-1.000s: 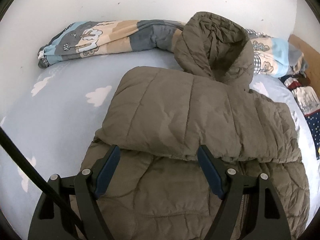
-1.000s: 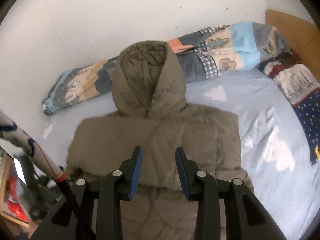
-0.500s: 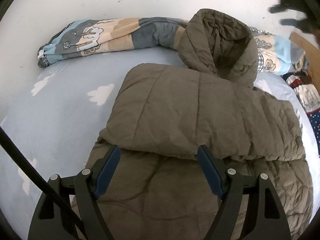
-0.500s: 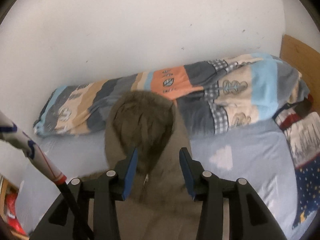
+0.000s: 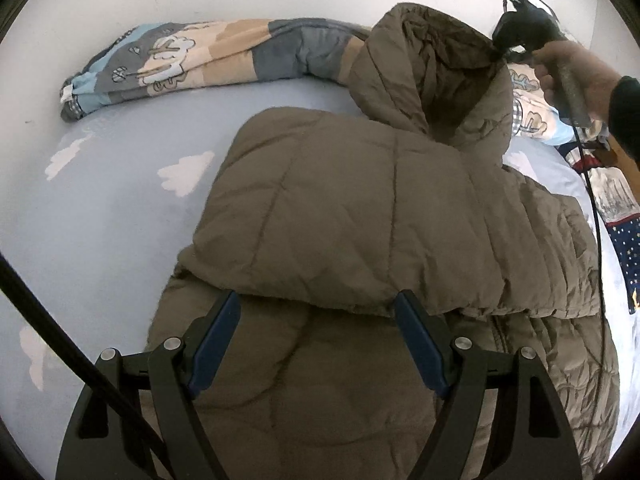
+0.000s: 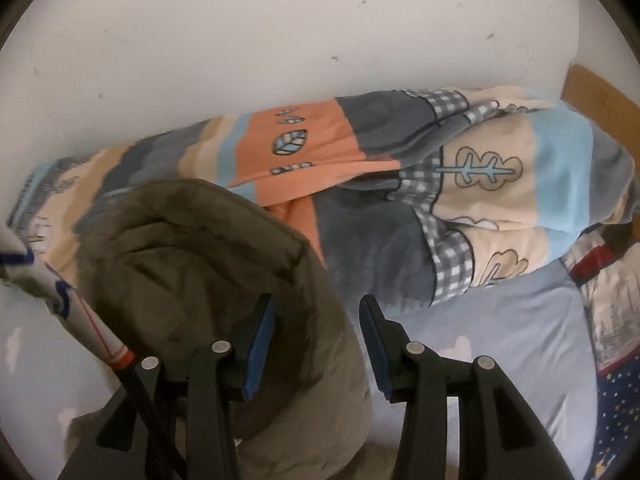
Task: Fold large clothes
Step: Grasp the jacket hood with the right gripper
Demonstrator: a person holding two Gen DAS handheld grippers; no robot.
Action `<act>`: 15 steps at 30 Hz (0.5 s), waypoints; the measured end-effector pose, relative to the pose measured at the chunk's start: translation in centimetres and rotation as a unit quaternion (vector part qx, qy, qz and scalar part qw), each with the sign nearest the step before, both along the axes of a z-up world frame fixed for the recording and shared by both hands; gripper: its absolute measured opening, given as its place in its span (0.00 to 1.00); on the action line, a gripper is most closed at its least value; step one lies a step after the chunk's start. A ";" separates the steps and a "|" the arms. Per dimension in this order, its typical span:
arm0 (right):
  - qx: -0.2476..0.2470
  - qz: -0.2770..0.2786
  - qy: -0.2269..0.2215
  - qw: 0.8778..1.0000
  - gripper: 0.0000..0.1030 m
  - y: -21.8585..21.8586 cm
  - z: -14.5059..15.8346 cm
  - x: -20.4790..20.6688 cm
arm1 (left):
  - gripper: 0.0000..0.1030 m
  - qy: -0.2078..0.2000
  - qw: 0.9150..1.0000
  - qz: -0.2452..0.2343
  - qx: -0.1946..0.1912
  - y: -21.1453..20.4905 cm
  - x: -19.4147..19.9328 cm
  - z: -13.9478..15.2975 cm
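Observation:
An olive quilted hooded jacket lies on the light blue bed sheet, its sleeve part folded across the body. My left gripper is open and empty, hovering over the jacket's lower body just below the folded edge. The hood stands up at the far end. My right gripper is open with the hood's right rim between its fingers, not pinched. It also shows in the left wrist view, held by a hand at the hood's top edge.
A rolled patterned quilt lies along the white wall behind the hood, also seen in the left wrist view. Patterned pillows or clothes sit at the right by a wooden headboard. A cable trails over the jacket's right side.
My right gripper has moved forward from above the jacket's body to the hood, and its rim now sits between the fingers. My left gripper has stayed nearly still.

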State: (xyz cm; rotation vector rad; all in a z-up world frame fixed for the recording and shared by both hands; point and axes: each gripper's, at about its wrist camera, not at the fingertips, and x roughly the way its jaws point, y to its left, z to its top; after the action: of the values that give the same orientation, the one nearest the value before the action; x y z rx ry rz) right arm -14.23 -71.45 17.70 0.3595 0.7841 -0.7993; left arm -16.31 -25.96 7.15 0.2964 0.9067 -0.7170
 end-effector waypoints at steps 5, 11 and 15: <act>-0.043 0.002 -0.019 0.999 0.04 2.2 1.2 -2.0 | 0.76 0.006 1.000 0.001 -0.006 0.0 -0.1 0.1; -0.066 0.037 -0.058 0.995 0.04 7.0 5.1 -8.4 | 0.76 -0.003 1.000 -0.007 -0.020 0.0 -1.0 1.2; -0.095 0.081 -0.081 0.989 0.04 12.7 7.0 -14.3 | 0.76 0.030 0.998 -0.022 -0.056 0.1 -0.8 2.1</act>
State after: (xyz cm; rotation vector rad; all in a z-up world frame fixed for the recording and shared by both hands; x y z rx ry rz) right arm -28.55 -58.78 24.70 0.1849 0.5721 -0.6762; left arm -17.15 -25.84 9.22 0.1960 0.9154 -0.8185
